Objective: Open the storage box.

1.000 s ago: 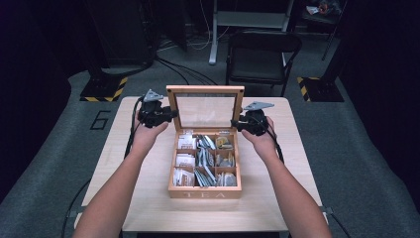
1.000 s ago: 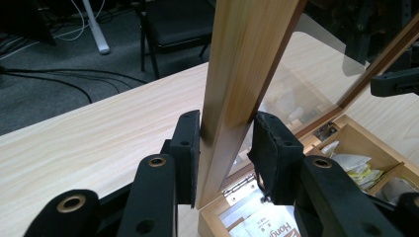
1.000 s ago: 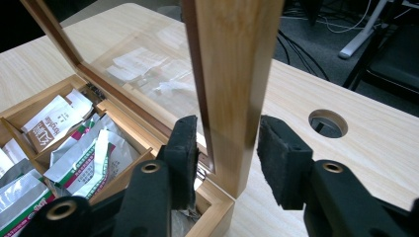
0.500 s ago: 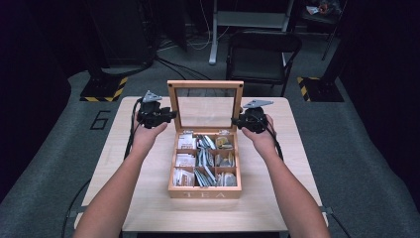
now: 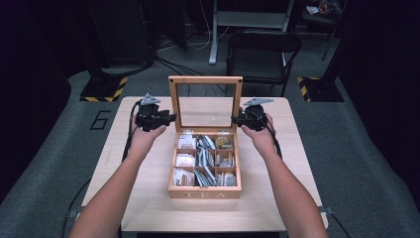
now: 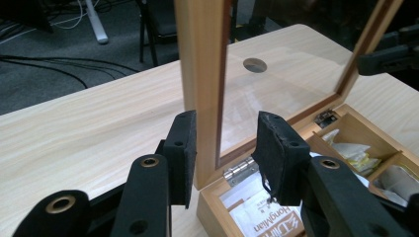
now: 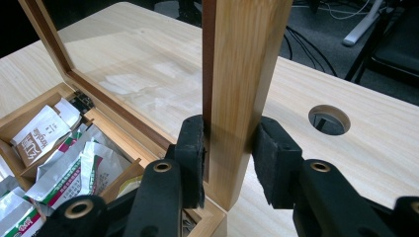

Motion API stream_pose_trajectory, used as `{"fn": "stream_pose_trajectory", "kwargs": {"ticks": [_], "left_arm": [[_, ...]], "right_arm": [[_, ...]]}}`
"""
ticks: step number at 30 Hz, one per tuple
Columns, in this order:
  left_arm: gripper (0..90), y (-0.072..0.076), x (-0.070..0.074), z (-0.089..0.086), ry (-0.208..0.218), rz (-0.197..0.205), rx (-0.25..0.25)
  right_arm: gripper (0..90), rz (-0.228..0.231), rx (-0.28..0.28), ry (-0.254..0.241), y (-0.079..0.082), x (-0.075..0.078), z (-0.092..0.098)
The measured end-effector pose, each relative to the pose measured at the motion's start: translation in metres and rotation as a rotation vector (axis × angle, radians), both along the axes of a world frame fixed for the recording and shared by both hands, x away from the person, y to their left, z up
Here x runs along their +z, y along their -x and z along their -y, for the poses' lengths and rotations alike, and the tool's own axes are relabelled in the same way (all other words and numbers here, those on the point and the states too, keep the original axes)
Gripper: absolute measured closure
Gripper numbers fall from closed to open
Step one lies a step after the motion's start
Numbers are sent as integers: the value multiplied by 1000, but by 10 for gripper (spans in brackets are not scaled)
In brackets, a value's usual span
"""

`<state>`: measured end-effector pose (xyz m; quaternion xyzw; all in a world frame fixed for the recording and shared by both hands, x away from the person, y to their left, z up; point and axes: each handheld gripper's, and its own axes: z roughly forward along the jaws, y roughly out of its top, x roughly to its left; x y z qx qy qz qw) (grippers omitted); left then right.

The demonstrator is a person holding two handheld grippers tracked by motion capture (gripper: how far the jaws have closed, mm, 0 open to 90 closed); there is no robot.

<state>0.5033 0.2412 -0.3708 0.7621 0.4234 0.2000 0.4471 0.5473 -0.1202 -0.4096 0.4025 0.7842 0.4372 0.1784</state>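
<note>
I am straddling the upright glass-paned wooden lid (image 5: 205, 101) of the tea box (image 5: 204, 192): my left gripper (image 6: 225, 148) spread, my right gripper (image 7: 228, 160) pinching its smooth frame.

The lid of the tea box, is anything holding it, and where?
The right gripper pinches the lid by its side frame, near the hinge. The left gripper straddles the other side, still open.

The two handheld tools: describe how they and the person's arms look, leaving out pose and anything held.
Each tool is black. The left tool and right tool each carry a grey three-cornered plate on top and trail a black cable toward the person. Up close, the left tool's jaws bear flat black pads, with brass-ringed holes in the arms behind. The forearms are bare; no sleeves, gloves or watch are visible.
</note>
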Motion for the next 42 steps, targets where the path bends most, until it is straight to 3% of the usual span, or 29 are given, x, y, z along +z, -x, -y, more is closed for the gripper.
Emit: {"fn": "stream_pose_trajectory", "kwargs": {"ticks": [14, 17, 19, 27, 34, 42], "left_arm": [[582, 10, -15, -8, -1, -47, -18], [579, 11, -19, -12, 12, -64, -9], [578, 12, -20, -13, -2, -83, -7], [571, 17, -17, -16, -6, -70, -10], [556, 19, -17, -15, 9, -79, -20], [554, 19, -23, -15, 21, -86, -17]], "right_arm": [[654, -29, 0, 0, -8, 1, 0], [654, -34, -4, -11, -9, 0, 1], [653, -36, -6, -17, -11, -1, 1], [650, -55, -17, -40, -16, -3, 1], [646, -76, -18, -26, -19, -1, 0], [642, -67, -21, -18, -18, -2, -1]]}}
